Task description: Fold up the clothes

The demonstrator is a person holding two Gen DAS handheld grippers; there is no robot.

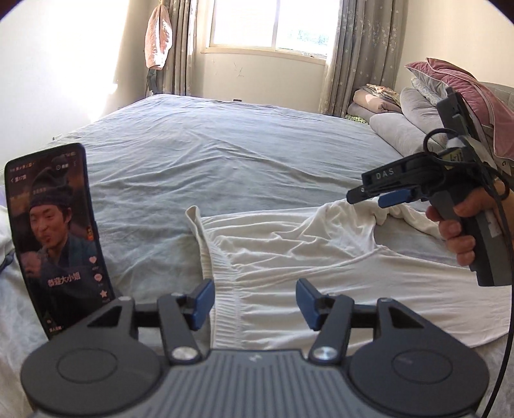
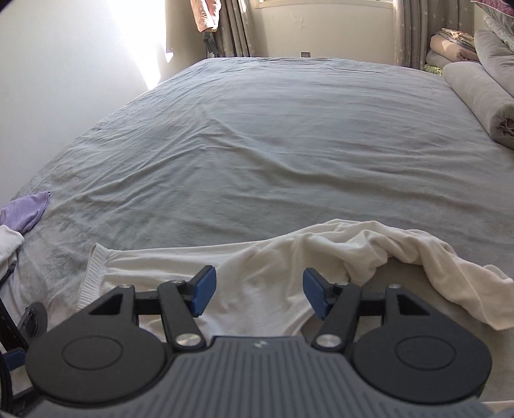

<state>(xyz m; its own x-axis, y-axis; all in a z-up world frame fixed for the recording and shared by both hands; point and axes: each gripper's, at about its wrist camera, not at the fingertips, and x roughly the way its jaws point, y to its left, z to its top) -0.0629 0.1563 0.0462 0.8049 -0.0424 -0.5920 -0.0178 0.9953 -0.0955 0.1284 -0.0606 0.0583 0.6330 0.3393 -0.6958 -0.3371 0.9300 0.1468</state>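
Left wrist view showed the left gripper with jaws apart and empty, poised over the elastic waistband of the white garment spread on the grey bed sheet. The right gripper also stood apart, gripping nothing, above the garment's rumpled far end.

Grey-blue bed sheet in front of me, creased all over. Phone propped upright at my left, screen lit with a video. Window on the far wall, patterned curtains either side – pink cloth hanging near the left one. Rolled grey bedding and a maroon pillow stacked at the right. Small purple cloth at the sheet's left edge.
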